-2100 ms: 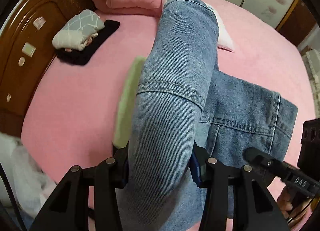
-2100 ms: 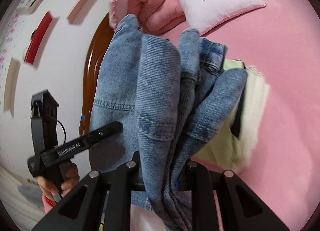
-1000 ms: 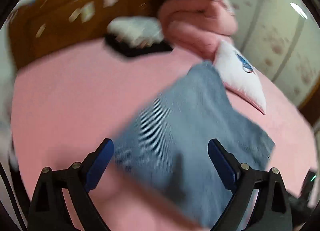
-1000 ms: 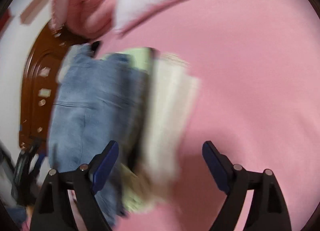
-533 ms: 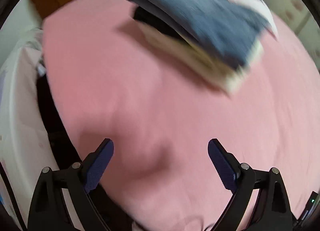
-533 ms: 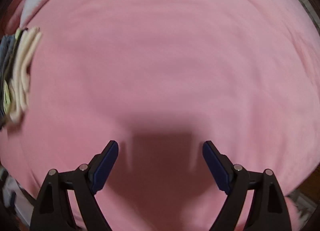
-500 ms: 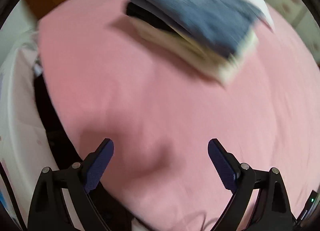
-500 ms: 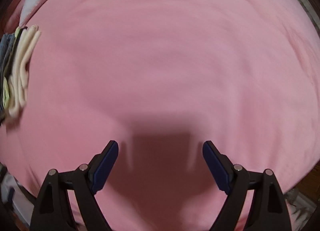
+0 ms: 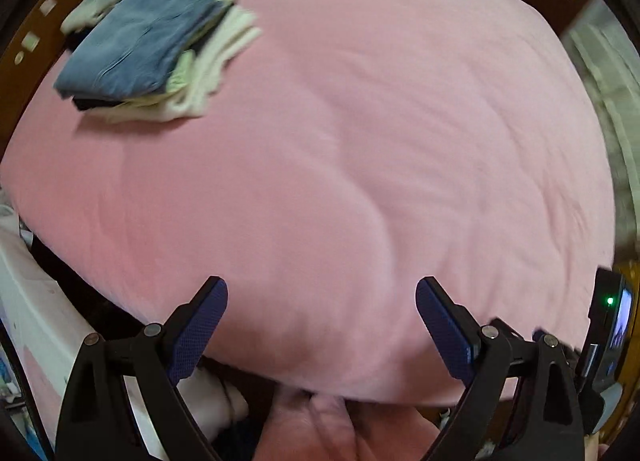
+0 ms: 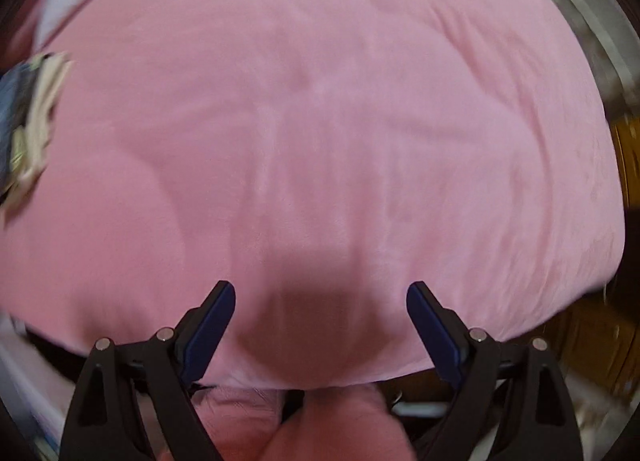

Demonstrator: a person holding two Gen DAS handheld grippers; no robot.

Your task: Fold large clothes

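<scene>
Jeans [image 9: 136, 41] now stacked; no legible writing

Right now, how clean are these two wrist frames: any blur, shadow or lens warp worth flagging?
Left wrist: fisheye bulges the pink bed; the folded clothes stack is slightly smeared. Right wrist: blurrier, the stack streaked at the left edge, and a dark shadow lies on the bed between the open right gripper fingers.

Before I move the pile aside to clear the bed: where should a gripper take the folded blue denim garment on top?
Probably the folded blue denim garment by its thick folded edge nearest the left gripper, coming in low and level from the open pink bedspread. That edge overhangs the cream and pale-green folded clothes beneath, so the fingers could get under it alone.
</scene>
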